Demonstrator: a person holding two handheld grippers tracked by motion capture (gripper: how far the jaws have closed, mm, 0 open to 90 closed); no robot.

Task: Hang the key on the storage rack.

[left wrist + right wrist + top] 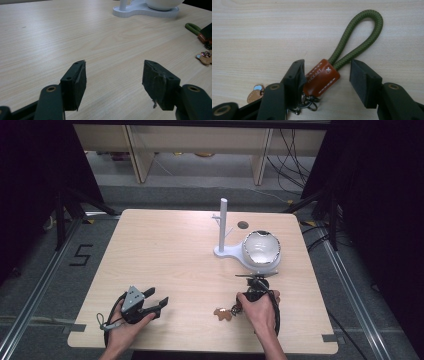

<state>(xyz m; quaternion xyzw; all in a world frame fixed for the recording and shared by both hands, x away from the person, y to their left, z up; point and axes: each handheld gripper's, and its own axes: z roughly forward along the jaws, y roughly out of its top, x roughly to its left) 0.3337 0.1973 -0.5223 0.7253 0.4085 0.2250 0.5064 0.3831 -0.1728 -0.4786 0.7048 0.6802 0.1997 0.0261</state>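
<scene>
Olive cord keychain (352,47) flat on wooden surface (165,255), lower right of high view, lying loose between spread jaws of right tool (325,72). Left tool (113,77) apart, idle. Lift and hanging on white stand (223,227) likely still pending.

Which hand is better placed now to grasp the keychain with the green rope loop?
The right. The right gripper is open with the keychain lying between its jaws. The left gripper is open over bare table, away from it.
</scene>
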